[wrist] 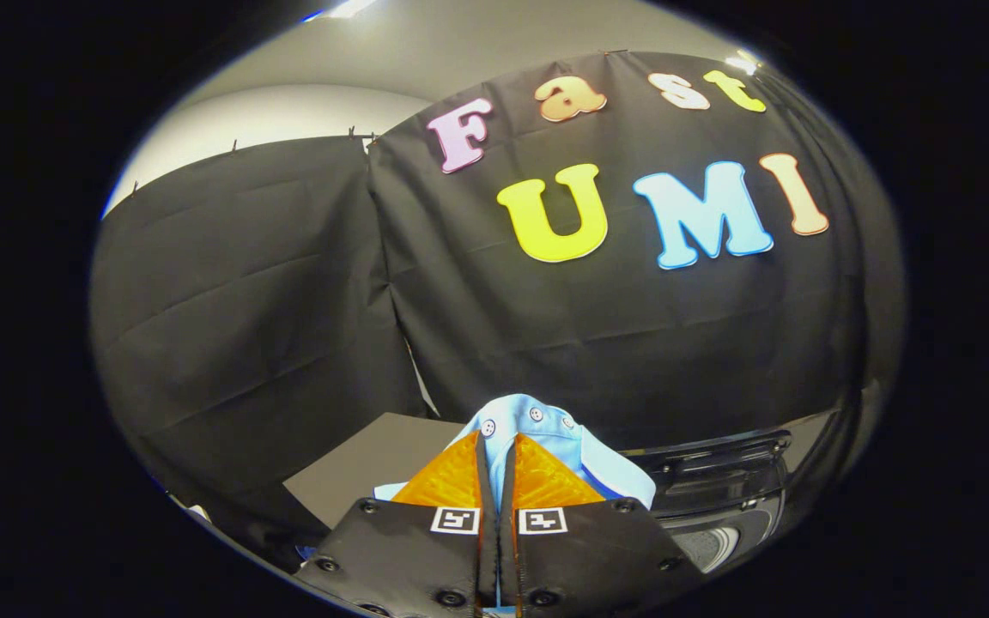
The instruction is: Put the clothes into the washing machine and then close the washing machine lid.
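Gripper view: tool (497,446) clamps blue shirt (537,429).

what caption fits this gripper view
Gripper jaws shut on a light blue buttoned garment, lifted beside the washing machine.

Dim booth, bright ceiling lamp (348,9) glare far above the fingers, strong fisheye bending (worst at rim), focus sharp, shadows soft.

Fisheye cam rides on tool (496,446), faces fwd along fingers, close, toward booth wall (288,283).
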The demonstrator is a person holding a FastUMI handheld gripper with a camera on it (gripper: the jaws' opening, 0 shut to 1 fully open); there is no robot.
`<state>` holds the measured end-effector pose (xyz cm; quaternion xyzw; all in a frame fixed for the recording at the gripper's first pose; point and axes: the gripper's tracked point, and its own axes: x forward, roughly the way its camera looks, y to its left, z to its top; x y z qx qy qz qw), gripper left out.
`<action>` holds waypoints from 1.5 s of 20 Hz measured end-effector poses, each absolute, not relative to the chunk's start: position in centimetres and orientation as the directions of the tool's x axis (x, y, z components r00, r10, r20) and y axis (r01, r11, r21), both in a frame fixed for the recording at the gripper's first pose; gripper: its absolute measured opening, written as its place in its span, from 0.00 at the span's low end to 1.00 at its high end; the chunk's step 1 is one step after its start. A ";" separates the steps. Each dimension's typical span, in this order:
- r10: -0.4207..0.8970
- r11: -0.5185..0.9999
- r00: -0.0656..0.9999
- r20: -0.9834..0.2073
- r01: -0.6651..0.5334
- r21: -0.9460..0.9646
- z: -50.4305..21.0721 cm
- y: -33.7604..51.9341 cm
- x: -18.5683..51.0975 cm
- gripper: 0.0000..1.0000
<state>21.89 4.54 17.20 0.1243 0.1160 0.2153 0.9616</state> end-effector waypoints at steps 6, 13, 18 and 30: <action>0.356 0.913 0.919 -0.169 -0.305 0.270 17.0 -2.0 21.3 0.03; 0.274 0.940 0.943 -0.190 -0.221 0.260 15.1 -7.6 20.9 0.03; 0.250 0.949 0.935 -0.251 -0.185 0.256 11.0 -9.1 21.1 0.03; 0.204 0.969 0.890 -0.406 -0.126 0.211 -0.9 -10.3 21.7 0.03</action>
